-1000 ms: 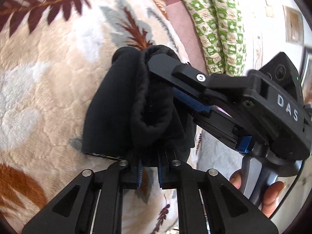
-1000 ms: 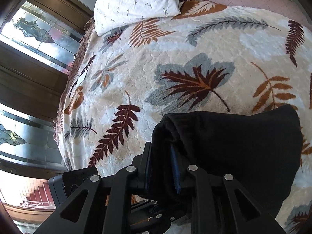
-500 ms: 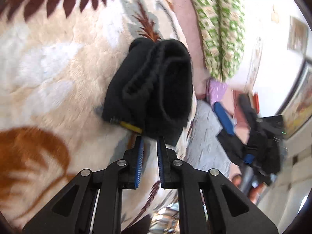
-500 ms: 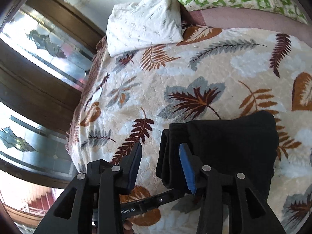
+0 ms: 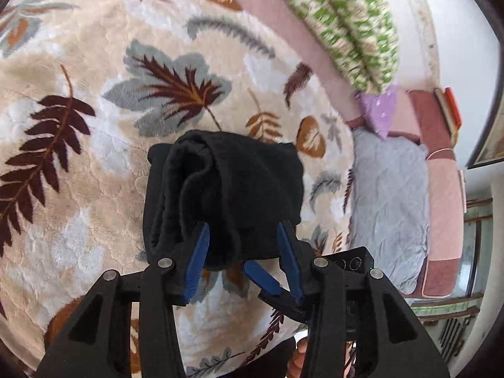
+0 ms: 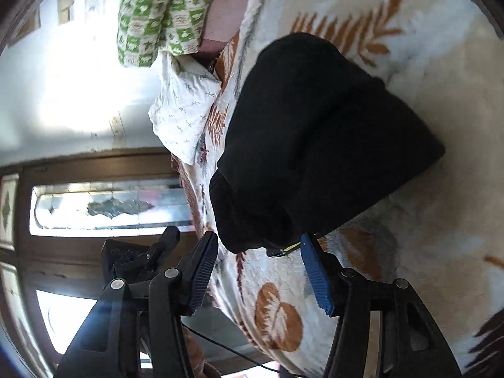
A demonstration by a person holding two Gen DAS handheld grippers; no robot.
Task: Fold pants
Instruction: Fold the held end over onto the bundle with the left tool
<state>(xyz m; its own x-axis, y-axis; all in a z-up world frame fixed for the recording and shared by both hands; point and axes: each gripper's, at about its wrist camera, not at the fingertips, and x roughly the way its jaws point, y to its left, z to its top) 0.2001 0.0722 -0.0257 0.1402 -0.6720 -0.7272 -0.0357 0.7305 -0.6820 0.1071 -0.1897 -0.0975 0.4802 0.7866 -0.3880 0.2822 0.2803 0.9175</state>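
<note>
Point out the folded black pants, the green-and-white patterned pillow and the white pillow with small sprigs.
Folded black pants (image 5: 252, 173): left wrist view, top face of the bundle.
Green-and-white patterned pillow (image 5: 346, 22): left wrist view, middle of its cover.
White pillow with small sprigs (image 6: 186, 110): right wrist view, centre of its face.

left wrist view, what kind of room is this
Most likely a bedroom at home: a bed under a leaf-patterned blanket with folded black pants on it, a white pillow at its head, and a green-patterned quilt alongside.
</note>
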